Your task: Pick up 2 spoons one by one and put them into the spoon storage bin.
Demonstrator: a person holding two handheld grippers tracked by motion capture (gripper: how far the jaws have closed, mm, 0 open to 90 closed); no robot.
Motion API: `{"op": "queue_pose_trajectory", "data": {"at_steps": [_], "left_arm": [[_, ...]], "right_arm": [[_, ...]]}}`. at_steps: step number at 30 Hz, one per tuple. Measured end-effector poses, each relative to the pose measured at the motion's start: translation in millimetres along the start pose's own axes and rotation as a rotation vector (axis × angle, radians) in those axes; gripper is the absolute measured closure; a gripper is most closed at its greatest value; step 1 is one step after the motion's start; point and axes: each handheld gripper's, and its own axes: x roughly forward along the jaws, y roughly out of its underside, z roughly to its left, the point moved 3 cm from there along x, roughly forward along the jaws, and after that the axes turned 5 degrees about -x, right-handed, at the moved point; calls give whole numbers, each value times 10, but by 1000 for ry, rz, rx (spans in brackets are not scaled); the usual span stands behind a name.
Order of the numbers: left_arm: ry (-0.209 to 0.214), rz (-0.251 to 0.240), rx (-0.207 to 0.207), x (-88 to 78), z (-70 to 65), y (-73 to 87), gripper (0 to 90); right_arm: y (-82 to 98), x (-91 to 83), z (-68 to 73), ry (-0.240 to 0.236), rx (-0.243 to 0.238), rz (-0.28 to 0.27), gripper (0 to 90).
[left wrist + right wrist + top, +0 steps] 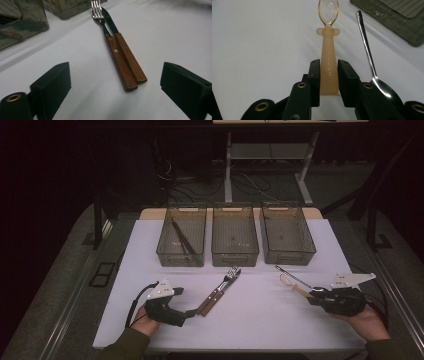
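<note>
Right now the right gripper [329, 75] is clamped on the handle of a peach-coloured plastic spoon [328, 60], pads pressing both sides; the clear bowl end points away from the hand. In the high view that spoon [292, 286] sits at the near right of the white table [260, 320], w/ a metal spoon [368, 57] lying just beside it, on its far-right side, not held.

Left gripper [115, 87] is open, jaws wide apart, nothing between the pads. Its jaws flank the near ends of a wooden-handled fork [112, 50] and knife [127, 57], which lie touching side by side on the table, approx. centre [220, 290], tips pointing far.

Three smoky plastic bins stand in a row along the far edge: left bin [181, 236] has dark utensils inside, middle bin [235, 235] and right bin [287, 234] beside it.
</note>
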Motion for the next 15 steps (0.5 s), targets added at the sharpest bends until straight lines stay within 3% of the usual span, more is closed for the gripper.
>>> {"op": "queue_pose_trajectory", "data": {"at_steps": [2,15], "left_arm": [[13,9,-7,-3,9,5,99],[-5,3,-18,-34,41,-6,137]], "right_arm": [[-31,20,4,2,-5,0,735],[-218,70,-2,4,-2,-29,735]]}}
